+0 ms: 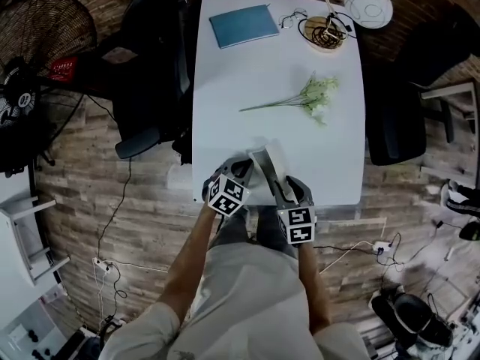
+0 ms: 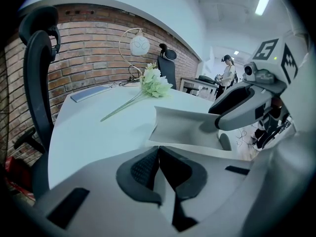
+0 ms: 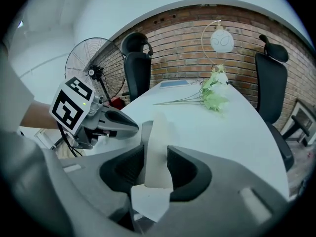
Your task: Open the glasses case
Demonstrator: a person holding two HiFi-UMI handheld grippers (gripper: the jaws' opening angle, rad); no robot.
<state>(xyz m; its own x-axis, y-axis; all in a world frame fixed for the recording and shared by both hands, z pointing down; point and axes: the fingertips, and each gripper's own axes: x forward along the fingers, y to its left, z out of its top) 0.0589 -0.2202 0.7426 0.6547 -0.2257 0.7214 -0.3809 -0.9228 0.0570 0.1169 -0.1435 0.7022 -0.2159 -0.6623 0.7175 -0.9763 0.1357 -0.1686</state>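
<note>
Both jaws of the right gripper [image 3: 155,154] pinch the glasses case [image 3: 159,125].

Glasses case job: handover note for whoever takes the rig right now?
Left gripper: jaws together, nothing seen between them. It sits at the case's left side.
Right gripper: shut on the flap of the glasses case, with a pad on each face.
Case: at the near edge of the white table, with the flap standing raised.
Done: the flap is gripped and up.
Left: probably swing the flap fully back. The inside doesn't show, so check it is open before letting go.
</note>
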